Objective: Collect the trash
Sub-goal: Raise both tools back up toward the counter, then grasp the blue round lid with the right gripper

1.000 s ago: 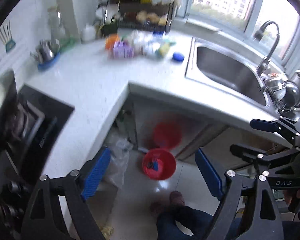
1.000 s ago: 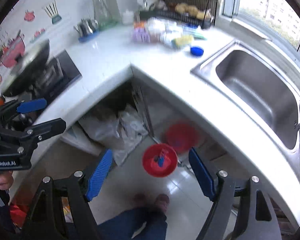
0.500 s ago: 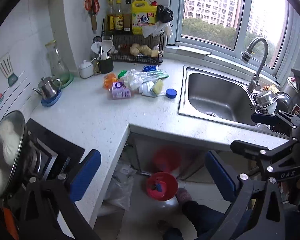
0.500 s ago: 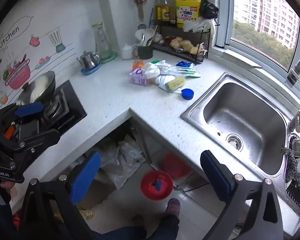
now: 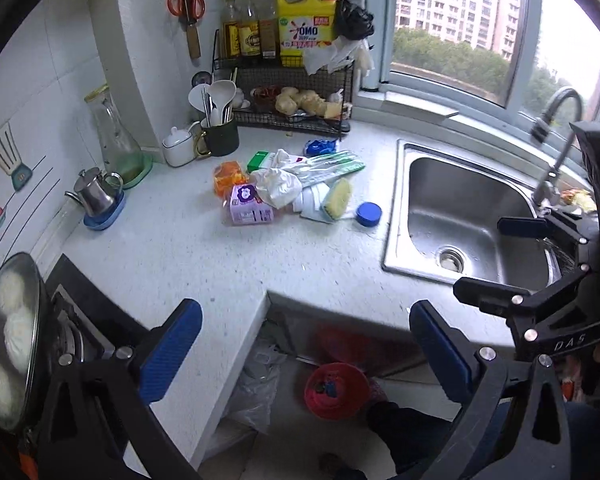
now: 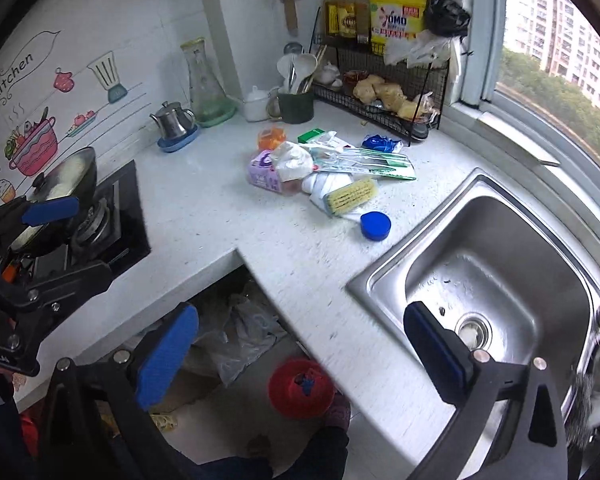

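Overhead, crinkled plastic wrappers (image 5: 296, 184) on speckled counter (image 5: 188, 256)

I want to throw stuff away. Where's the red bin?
The red bin sits on the floor below the counter corner, beside the person's foot, low in both views.

The left claw (image 5: 304, 354) hangs wide open and empty above the near edge of the white desk (image 5: 188, 256). Far back on the desk lies a heap of trash: a purple tissue pack (image 5: 249, 206), a crumpled white bag (image 5: 278, 186), a yellow scrub brush (image 5: 337, 198), with a blue lid (image 5: 369, 214) just beside. The steel sink (image 5: 464, 216) sits right. A red bin (image 5: 336, 390) stands on the floor below.
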### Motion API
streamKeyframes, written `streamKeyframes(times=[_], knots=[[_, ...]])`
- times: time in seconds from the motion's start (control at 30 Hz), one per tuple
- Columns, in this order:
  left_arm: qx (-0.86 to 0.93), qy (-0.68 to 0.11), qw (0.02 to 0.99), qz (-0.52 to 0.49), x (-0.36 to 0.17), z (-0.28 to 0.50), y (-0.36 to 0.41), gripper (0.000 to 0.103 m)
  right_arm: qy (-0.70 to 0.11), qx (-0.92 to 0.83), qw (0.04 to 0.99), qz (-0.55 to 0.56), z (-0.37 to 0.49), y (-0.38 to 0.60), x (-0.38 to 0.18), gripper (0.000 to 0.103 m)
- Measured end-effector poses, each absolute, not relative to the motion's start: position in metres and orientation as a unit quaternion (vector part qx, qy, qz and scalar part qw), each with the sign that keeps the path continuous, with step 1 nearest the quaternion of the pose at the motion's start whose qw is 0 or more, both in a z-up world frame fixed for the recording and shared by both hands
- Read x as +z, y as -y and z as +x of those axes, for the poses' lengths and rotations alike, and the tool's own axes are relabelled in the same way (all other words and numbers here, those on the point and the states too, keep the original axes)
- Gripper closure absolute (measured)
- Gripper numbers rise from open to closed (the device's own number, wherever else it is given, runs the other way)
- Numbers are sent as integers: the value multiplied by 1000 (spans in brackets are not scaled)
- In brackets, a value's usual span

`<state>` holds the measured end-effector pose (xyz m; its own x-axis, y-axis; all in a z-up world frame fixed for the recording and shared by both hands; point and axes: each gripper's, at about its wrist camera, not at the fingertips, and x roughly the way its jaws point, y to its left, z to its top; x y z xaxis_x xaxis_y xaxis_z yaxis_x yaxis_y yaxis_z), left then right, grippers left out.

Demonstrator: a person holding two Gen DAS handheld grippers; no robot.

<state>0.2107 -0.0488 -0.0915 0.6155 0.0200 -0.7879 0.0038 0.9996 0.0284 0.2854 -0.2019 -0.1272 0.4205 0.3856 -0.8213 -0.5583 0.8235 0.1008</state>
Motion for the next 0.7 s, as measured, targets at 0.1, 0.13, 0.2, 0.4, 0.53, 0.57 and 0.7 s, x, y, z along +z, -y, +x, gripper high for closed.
streamKeyframes(times=[0.1,0.13,0.2,0.4,0.53,0.57,0.7], knots=[[13,-451,892,-2,-101,243,53,0,-466,290,829,-107,316,204,-134,1],[17,-457,889,-11,-105,255,54,0,-469,291,827,-112,324,205,-136,1],[20,-468,883,-26,-112,273,58,0,-480,296,818,-116,345,207,-143,1],[37,-508,860,-34,-135,317,72,0,-512,320,785,-139,399,210,-173,0],[50,-534,842,-57,-150,335,73,0,-533,342,761,-141,428,208,-191,1],[52,-540,838,-64,-152,338,73,0,-535,345,757,-144,435,208,-194,0],[64,-552,827,-81,-160,350,70,0,-549,358,740,-151,463,202,-212,1]])
